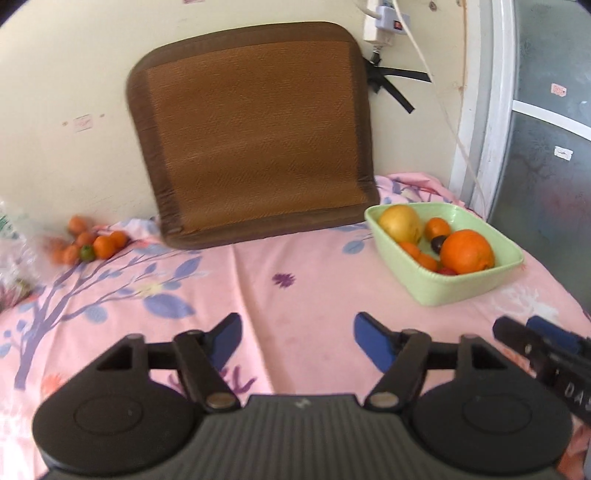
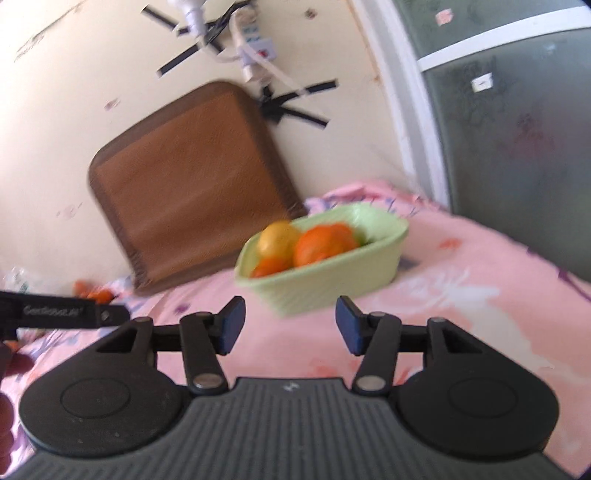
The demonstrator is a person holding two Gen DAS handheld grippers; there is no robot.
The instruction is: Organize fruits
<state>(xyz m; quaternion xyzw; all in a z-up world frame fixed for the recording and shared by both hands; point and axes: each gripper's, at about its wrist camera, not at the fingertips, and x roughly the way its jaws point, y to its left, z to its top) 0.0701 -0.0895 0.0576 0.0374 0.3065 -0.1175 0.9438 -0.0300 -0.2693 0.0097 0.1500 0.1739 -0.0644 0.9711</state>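
Note:
A light green bowl (image 1: 461, 291) sits on the pink floral bedsheet at the right. It holds a large orange (image 1: 467, 251), a yellow fruit (image 1: 400, 223), small tangerines and a dark plum. It also shows in the right wrist view (image 2: 332, 284), blurred. A heap of small tangerines (image 1: 103, 245) with one green fruit lies at the far left by the wall. My left gripper (image 1: 297, 341) is open and empty over the sheet. My right gripper (image 2: 290, 326) is open and empty, just short of the bowl; it also shows in the left wrist view (image 1: 535, 336).
A brown woven cushion (image 1: 251, 136) leans on the wall behind the bed. A clear plastic bag (image 1: 14, 251) lies at the far left. A power strip and cables (image 1: 384, 26) hang on the wall. A glass door (image 1: 546, 147) stands at the right.

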